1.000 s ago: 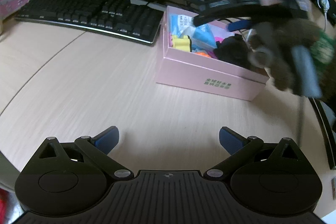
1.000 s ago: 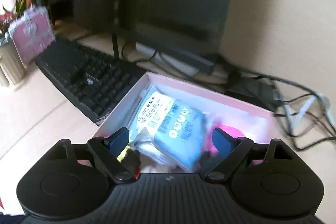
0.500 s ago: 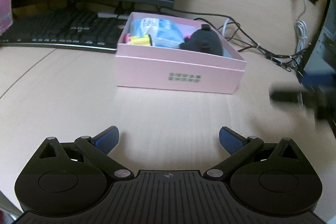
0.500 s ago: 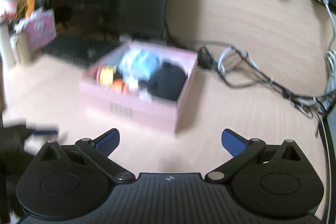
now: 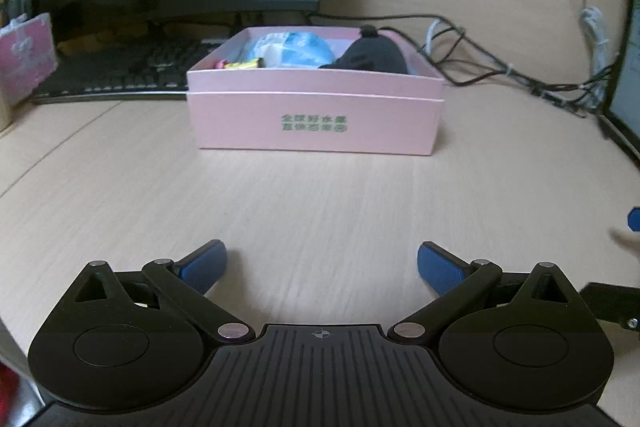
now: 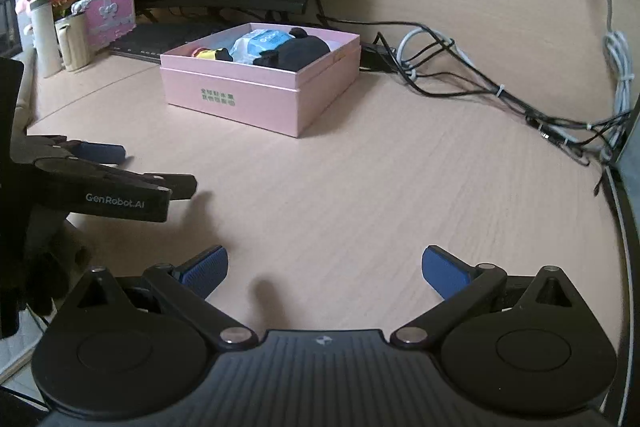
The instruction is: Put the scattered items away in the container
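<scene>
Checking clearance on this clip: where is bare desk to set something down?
Bare: the desk between the pink box and both open tongs. Crowded: cables right of the box, keyboard behind-left, box interior full.

The box (image 5: 316,123) sits mid-desk (image 5: 320,211) — keyboard (image 5: 120,75) behind-left, cables (image 5: 500,67) right.

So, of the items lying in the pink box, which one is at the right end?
The black plush toy is. It fills the right end of the pink box, while the blue packet and the yellow toy lie further left.
</scene>
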Action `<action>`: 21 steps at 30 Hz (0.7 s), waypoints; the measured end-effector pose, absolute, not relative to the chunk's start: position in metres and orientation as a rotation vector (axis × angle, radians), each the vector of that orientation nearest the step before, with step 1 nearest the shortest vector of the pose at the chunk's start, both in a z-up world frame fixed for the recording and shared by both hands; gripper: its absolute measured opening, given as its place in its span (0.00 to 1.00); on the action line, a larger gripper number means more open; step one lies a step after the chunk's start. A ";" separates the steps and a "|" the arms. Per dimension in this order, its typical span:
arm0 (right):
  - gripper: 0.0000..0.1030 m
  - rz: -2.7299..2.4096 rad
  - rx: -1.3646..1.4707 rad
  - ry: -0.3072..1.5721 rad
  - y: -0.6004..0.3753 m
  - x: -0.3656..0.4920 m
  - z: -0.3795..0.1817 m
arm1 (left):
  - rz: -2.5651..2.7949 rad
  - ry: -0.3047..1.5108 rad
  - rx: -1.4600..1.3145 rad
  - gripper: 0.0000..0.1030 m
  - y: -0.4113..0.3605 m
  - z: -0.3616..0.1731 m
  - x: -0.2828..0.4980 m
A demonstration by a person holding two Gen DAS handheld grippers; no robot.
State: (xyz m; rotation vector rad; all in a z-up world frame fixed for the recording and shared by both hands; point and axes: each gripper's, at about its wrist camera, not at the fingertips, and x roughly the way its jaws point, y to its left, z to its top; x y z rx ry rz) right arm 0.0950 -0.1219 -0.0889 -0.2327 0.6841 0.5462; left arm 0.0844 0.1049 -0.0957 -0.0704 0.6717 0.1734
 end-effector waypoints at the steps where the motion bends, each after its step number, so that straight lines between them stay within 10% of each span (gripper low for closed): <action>1: 1.00 0.558 -0.227 0.686 -0.124 0.099 -0.090 | 0.186 0.679 -0.073 1.00 0.107 -0.095 0.087; 21: 1.00 0.569 -0.205 0.699 -0.104 0.127 -0.113 | 0.155 0.711 -0.042 1.00 0.132 -0.093 0.108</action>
